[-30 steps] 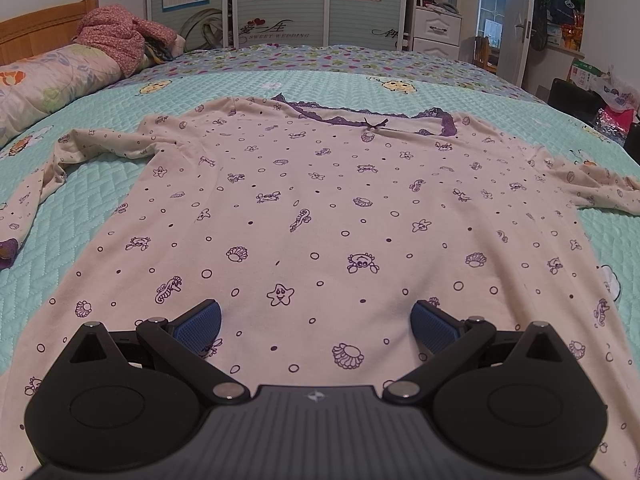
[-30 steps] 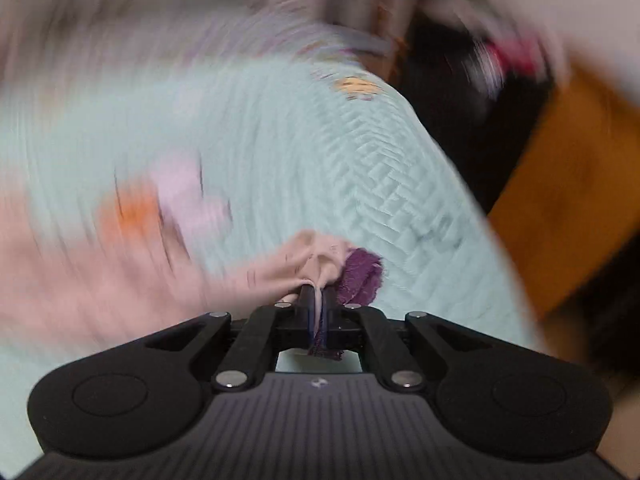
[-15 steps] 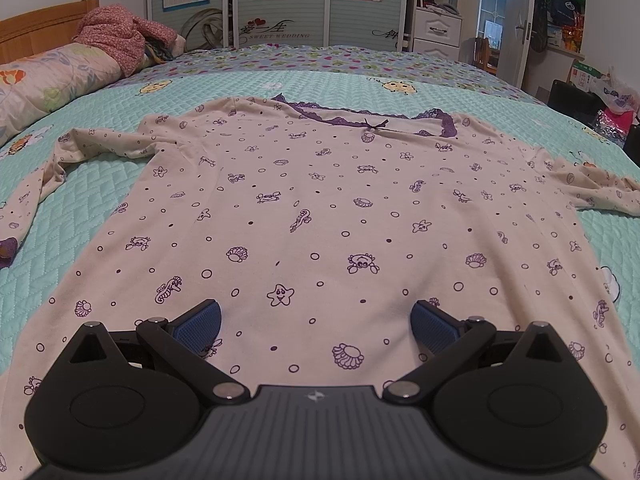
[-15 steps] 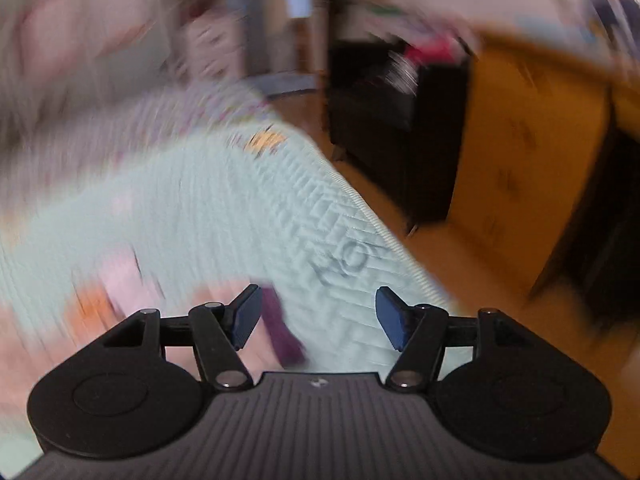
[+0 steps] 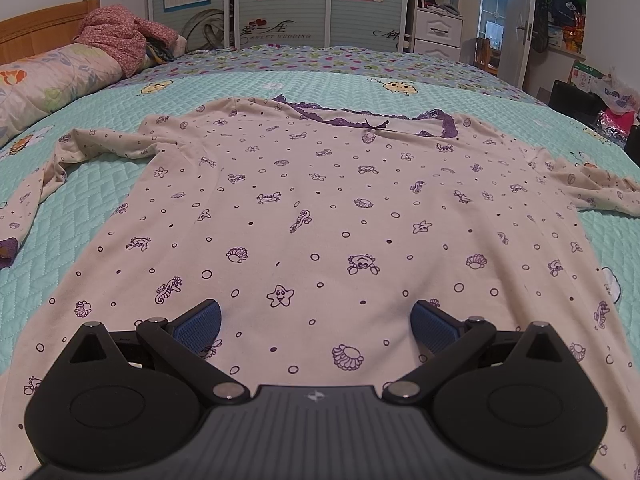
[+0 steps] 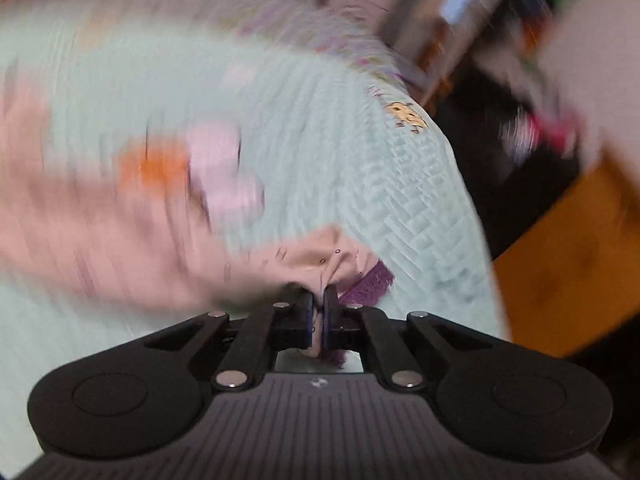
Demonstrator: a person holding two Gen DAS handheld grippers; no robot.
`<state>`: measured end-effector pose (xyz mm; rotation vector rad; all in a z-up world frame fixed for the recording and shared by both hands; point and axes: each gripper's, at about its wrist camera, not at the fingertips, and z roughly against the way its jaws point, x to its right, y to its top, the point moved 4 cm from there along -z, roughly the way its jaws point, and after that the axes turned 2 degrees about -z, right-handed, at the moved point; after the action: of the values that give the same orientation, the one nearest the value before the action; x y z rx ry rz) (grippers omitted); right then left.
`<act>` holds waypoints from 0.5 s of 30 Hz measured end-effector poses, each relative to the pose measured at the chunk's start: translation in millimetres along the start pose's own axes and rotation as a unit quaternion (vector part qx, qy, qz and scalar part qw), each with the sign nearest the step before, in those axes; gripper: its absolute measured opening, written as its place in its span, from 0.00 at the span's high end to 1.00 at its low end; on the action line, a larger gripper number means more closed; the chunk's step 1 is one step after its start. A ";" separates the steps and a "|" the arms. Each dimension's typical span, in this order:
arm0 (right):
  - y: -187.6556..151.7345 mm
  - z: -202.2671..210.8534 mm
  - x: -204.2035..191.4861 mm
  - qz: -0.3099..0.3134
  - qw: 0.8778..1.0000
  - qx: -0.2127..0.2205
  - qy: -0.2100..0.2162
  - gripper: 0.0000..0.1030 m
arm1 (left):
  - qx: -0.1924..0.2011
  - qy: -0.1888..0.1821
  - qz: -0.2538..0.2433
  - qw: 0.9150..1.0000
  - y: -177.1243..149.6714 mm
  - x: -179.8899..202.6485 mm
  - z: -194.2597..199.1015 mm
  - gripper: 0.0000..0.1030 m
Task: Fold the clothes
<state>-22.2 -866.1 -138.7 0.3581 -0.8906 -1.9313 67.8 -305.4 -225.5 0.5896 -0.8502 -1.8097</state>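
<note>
A pale pink long-sleeved top (image 5: 320, 208) with purple sea-creature prints and a purple lace neckline lies spread flat, front up, on the bed. My left gripper (image 5: 316, 320) is open and empty, low over the top's lower middle. In the blurred right wrist view my right gripper (image 6: 319, 308) is shut on the end of the top's right sleeve (image 6: 320, 260), beside its purple cuff (image 6: 368, 284), near the bed's right edge. The left sleeve (image 5: 44, 184) trails down the left side.
The bed has a teal quilted cover (image 5: 320, 84). A pillow (image 5: 52, 80) and a heap of red clothes (image 5: 120, 36) lie at the far left by the headboard. Wardrobe doors (image 5: 280, 0) stand behind. Dark furniture and floor (image 6: 560, 240) lie off the bed's right edge.
My right gripper held the sleeve end a second ago, was open half a second ago, and is shut on it again now. The left gripper and the top's body have not moved.
</note>
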 end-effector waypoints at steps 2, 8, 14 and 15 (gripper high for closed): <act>21.0 11.0 27.8 -0.138 0.990 0.031 0.029 0.95 | 0.000 0.000 0.000 1.000 -0.2 0.0 0.2 0.00; 31.5 4.0 61.0 -0.294 0.953 0.040 0.055 0.35 | 0.000 -0.001 0.002 1.000 0.2 0.4 0.3 0.00; 1.7 -4.5 66.4 -0.293 0.956 0.033 -0.004 0.35 | 0.000 -0.001 0.001 1.000 0.2 0.3 0.3 0.00; -3.3 -13.0 63.6 -0.305 0.952 0.028 0.008 0.35 | 0.000 -0.001 0.001 1.000 0.2 0.4 0.3 0.00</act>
<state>-49.3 -925.1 -142.9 0.7510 -0.8891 -2.4604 67.6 -305.7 -225.2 0.5878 -0.8522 -1.8077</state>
